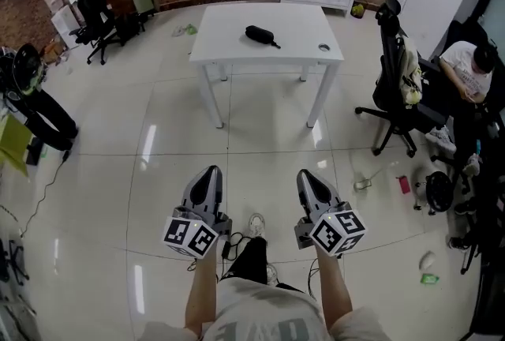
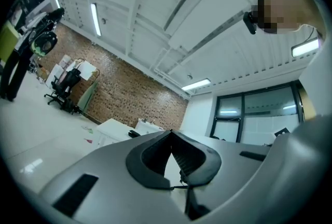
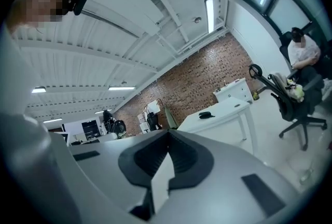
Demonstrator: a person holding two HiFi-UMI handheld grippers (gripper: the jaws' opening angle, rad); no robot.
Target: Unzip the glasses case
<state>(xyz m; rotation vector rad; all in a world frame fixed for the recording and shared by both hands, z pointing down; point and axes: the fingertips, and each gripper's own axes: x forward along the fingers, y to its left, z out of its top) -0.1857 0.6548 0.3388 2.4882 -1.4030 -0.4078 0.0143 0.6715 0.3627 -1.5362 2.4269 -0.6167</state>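
On far table, glasses case lies well apart from me; zip too small to read. My left gripper, right gripper: jaws pressed together, empty.

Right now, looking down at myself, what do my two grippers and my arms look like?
Both the left gripper and the right gripper are tapered grey shells with black ribbed pads inside the jaws. Each carries a cube with black-and-white square markers at its base. The forearms are bare, and you wear a light grey T-shirt.
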